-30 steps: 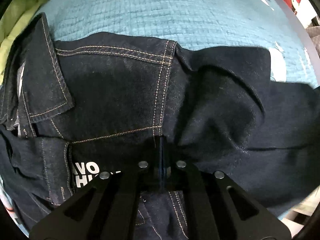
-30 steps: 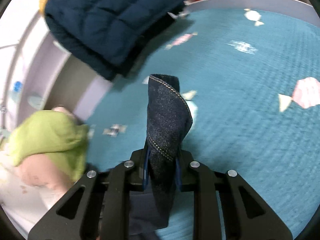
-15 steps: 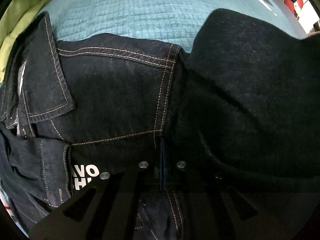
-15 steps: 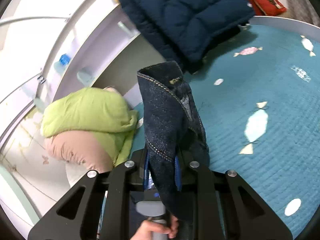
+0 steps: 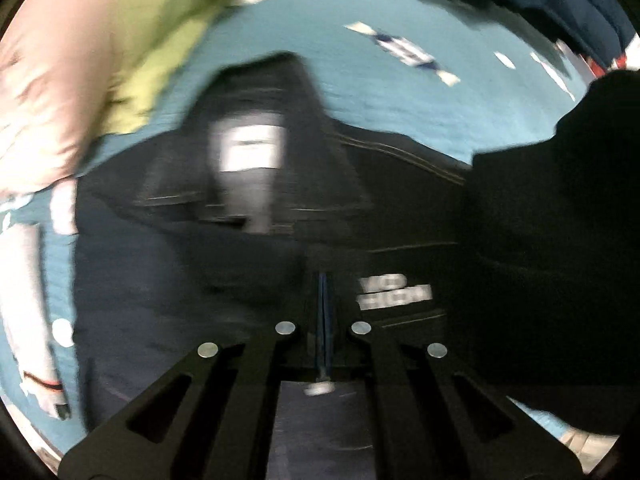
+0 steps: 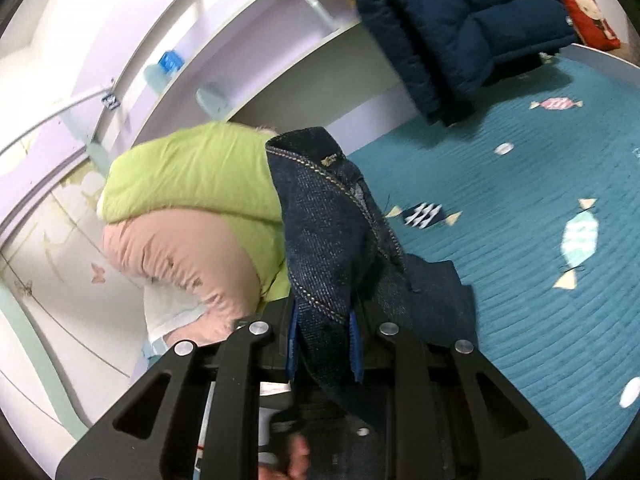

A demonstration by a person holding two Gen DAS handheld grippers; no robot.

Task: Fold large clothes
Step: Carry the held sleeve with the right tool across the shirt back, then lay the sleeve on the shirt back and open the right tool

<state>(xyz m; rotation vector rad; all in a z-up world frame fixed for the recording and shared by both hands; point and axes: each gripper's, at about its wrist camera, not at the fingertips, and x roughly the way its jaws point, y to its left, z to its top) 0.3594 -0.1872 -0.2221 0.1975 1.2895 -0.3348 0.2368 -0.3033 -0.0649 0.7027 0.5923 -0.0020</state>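
A dark denim jacket [image 5: 384, 208] lies spread on a teal quilt [image 5: 360, 92] printed with candy shapes, its tan stitching and a white label showing through the blur of the left wrist view. The left gripper [image 5: 323, 308] points steeply down over the jacket, its jaws pressed together; whether any denim is pinched between them cannot be told. The right gripper [image 6: 325, 342] is clamped on a thick fold of the same jacket [image 6: 332, 240], which stands up from between the blue pads [image 6: 354, 344] and curls over at a stitched cuff edge, with more cloth trailing down onto the quilt [image 6: 540, 280]. This gripper tilts moderately downward, and fingers [image 6: 298, 456] of the person's hand show at the bottom edge below it. On the quilt beyond the jacket sits a rolled green and pink duvet [image 6: 188, 208], and a navy puffer coat [image 6: 460, 28] lies at the far side. Pale lilac shelving [image 6: 224, 52] stands behind the bed, and a red cushion [image 6: 588, 12] shows in the corner.
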